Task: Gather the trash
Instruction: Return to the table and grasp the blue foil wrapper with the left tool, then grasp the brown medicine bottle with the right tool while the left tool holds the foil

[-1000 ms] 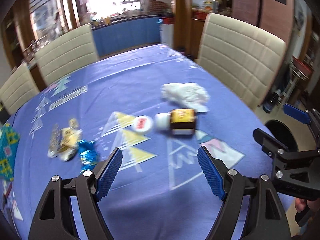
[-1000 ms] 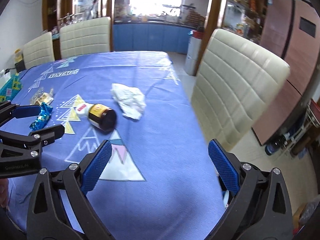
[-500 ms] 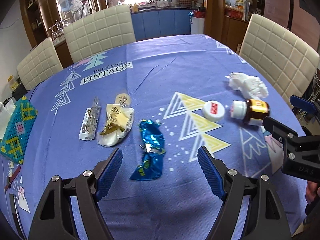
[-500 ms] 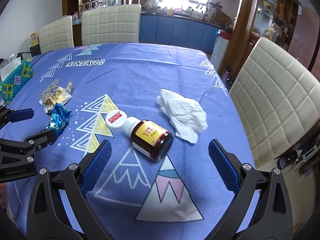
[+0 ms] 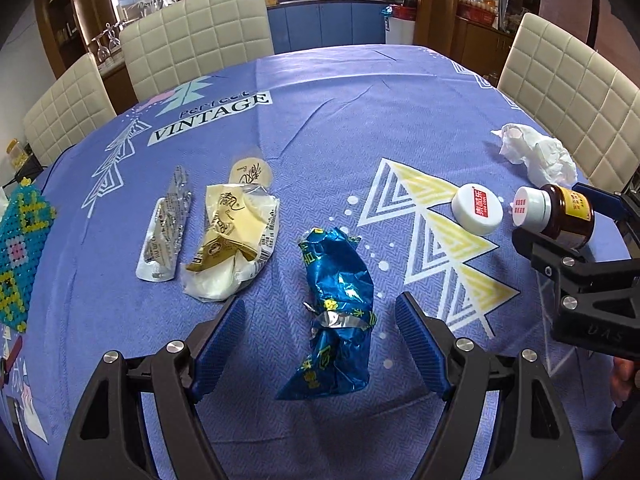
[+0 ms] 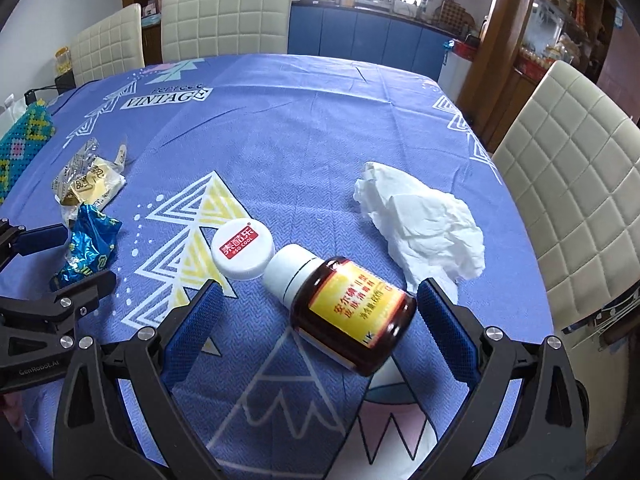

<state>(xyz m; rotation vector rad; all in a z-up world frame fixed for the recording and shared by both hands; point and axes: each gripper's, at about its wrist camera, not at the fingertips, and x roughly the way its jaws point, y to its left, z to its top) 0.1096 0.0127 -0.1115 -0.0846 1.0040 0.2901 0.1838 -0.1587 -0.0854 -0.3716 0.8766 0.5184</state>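
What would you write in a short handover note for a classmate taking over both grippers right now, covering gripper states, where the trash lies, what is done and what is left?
Left gripper: open, holding nothing, framing the blue wrapper on the table.
Right gripper: open, holding nothing, framing the brown bottle, which lies on its side.
Loose white cap sits beside the bottle's capped neck; crumpled tissue lies beyond it to the right.
Yellow wrapper and silver wrapper lie left of the blue one.
Done: nothing gripped yet; all six pieces are on the tablecloth.
Left: pick up each piece. No bin shows in either view.
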